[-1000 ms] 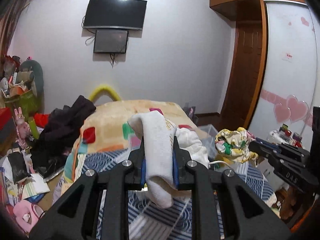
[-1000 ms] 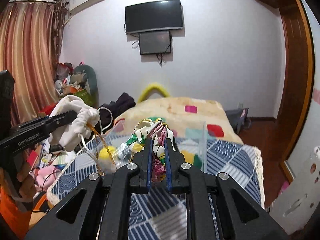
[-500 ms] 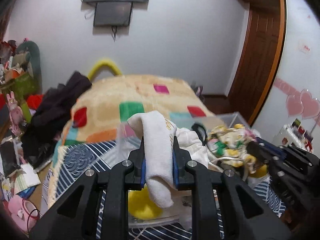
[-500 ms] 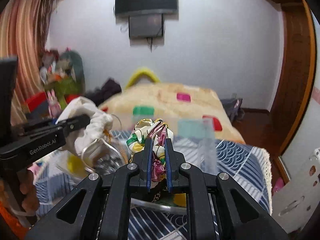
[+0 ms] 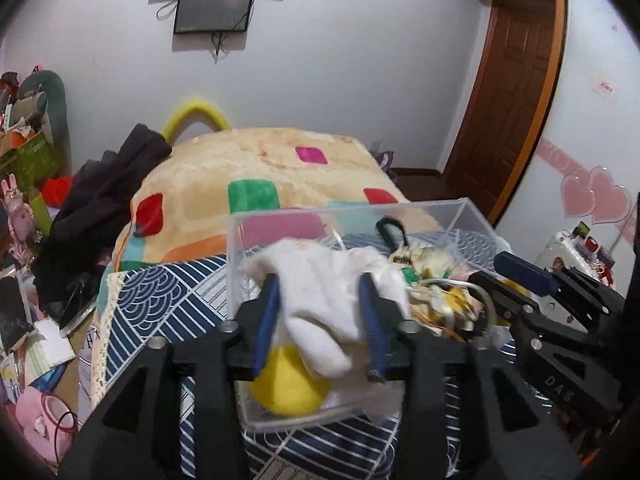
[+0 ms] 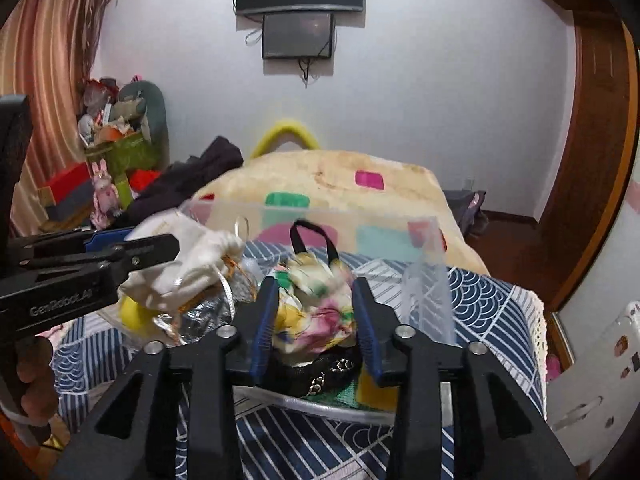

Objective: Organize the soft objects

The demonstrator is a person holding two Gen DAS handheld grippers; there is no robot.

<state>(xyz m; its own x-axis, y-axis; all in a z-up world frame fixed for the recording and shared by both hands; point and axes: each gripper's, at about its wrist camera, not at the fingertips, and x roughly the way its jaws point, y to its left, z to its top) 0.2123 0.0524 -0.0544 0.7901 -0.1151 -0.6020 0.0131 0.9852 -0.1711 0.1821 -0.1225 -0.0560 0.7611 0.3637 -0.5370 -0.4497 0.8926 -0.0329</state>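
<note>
A clear plastic box (image 5: 472,210) stands on the blue patterned bedspread. My left gripper (image 5: 320,312) is open above the box's left end, and a white cloth pouch (image 5: 320,284) lies loose between its fingers over a yellow ball (image 5: 288,388). My right gripper (image 6: 314,312) is open above the box (image 6: 426,288), with a floral fabric pouch (image 6: 316,304) loose between its fingers. The white pouch (image 6: 184,264) and the left gripper (image 6: 132,248) show at left in the right wrist view. The right gripper (image 5: 504,276) shows at right in the left wrist view.
A beige blanket with coloured squares (image 5: 256,176) covers the bed behind the box. Dark clothes (image 5: 104,196) lie heaped at its left. Floor clutter and toys (image 5: 24,208) fill the left side. A wooden door (image 5: 508,92) is at right.
Both grippers moved down over the clear box and opened. The white pouch and the floral pouch, gripped before, now lie loose between the spread fingers.
</note>
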